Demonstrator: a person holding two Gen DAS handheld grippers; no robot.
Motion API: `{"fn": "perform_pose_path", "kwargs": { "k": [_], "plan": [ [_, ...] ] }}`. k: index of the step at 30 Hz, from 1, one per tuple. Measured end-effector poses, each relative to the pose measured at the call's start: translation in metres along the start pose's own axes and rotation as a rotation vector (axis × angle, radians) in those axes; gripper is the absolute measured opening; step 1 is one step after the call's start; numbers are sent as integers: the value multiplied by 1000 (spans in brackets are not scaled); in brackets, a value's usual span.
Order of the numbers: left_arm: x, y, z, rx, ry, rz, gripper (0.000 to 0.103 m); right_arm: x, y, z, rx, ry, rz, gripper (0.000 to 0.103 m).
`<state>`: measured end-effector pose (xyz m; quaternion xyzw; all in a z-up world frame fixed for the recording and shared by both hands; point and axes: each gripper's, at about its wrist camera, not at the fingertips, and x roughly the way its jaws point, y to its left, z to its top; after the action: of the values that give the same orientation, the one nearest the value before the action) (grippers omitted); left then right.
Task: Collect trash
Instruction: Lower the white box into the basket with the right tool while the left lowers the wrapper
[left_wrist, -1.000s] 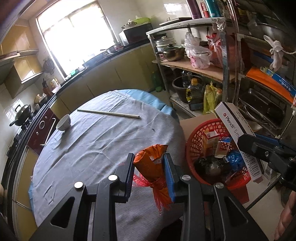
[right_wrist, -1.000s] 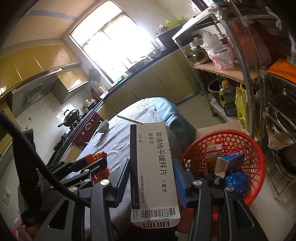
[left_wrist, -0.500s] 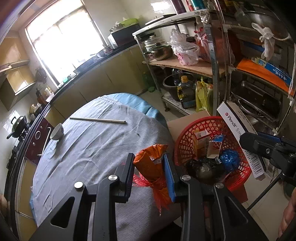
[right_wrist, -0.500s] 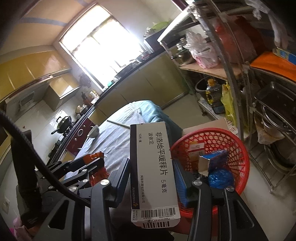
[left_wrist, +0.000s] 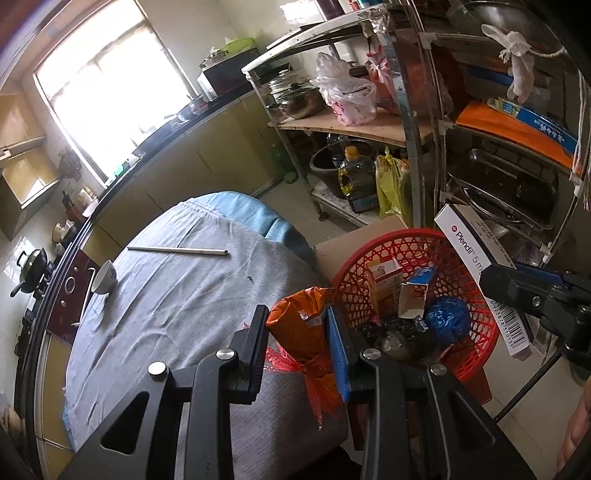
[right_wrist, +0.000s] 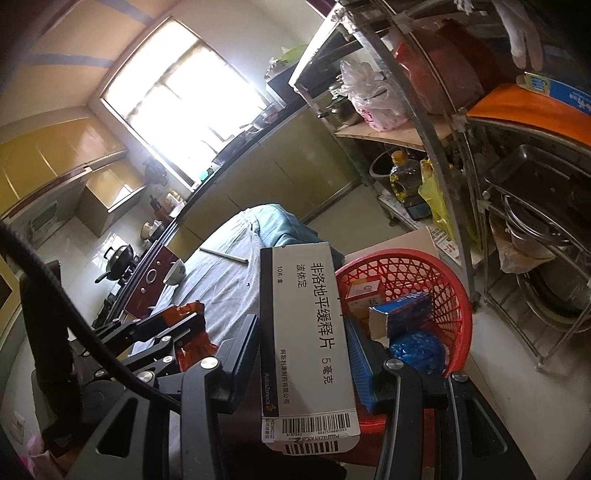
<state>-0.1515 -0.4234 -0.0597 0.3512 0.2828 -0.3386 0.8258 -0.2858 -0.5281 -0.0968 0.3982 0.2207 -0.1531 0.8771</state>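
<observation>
My left gripper (left_wrist: 297, 332) is shut on an orange snack bag (left_wrist: 303, 332) and holds it at the table's right edge, just left of the red basket (left_wrist: 476, 343). My right gripper (right_wrist: 303, 332) is shut on a white medicine box (right_wrist: 304, 343) and holds it beside the red basket (right_wrist: 458, 310); the box also shows in the left wrist view (left_wrist: 469, 247) over the basket's right rim. The basket holds small cartons, a blue crumpled ball (left_wrist: 445, 319) and dark wrappers.
The round table (left_wrist: 166, 302) has a grey cloth with a white bowl (left_wrist: 103, 277) and a chopstick (left_wrist: 177, 251) on it. The basket stands on a cardboard box (left_wrist: 354, 240). A metal rack (left_wrist: 424, 129) with pots, bags and an oil bottle stands right.
Both grippers have moved right and closer to the red basket with their loads still held. The basket looms larger in both views.
</observation>
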Motion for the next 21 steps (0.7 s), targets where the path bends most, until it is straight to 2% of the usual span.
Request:
{"fn": "perform_pose_path", "kwargs": {
  "k": [21],
  "plan": [
    [17,-28,15,40,-1,-38,33,1,-21,3,44,-3,-25,49]
  ]
}}
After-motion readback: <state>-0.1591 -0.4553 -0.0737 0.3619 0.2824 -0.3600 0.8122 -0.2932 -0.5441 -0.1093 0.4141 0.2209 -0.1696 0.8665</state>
